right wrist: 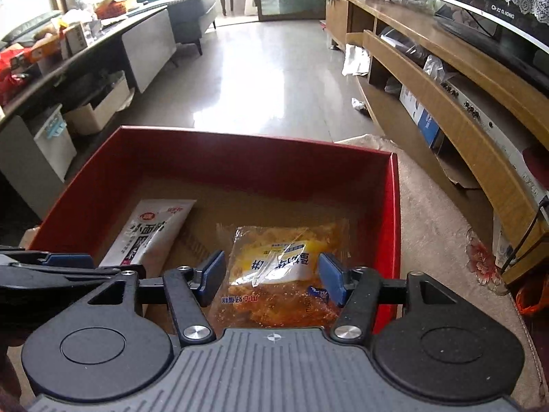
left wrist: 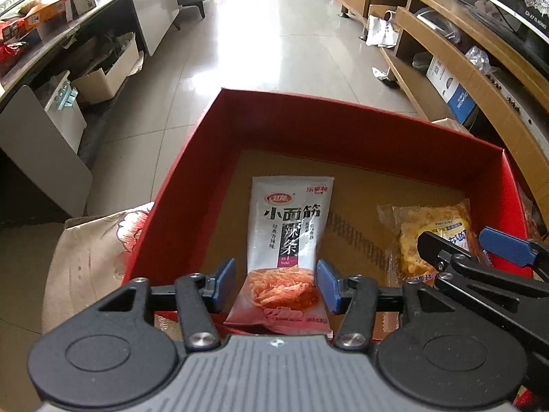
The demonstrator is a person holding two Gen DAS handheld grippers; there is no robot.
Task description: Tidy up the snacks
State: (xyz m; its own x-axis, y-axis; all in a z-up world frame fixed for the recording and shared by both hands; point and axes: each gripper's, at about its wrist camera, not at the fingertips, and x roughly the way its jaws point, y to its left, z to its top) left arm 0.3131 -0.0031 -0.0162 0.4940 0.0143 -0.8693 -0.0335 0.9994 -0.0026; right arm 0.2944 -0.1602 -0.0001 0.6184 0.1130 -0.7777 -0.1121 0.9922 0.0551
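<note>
Inside the red box (left wrist: 192,144), bare cardboard floor (left wrist: 377,185) is left open along the far wall and between the white snack packet (left wrist: 288,219) and the yellow snack packet (right wrist: 281,271). Access from the sides is blocked by the box's raised walls; the top is left open. The near edge is crowded by the left gripper (left wrist: 276,283) and the right gripper (right wrist: 272,279), side by side.
</note>
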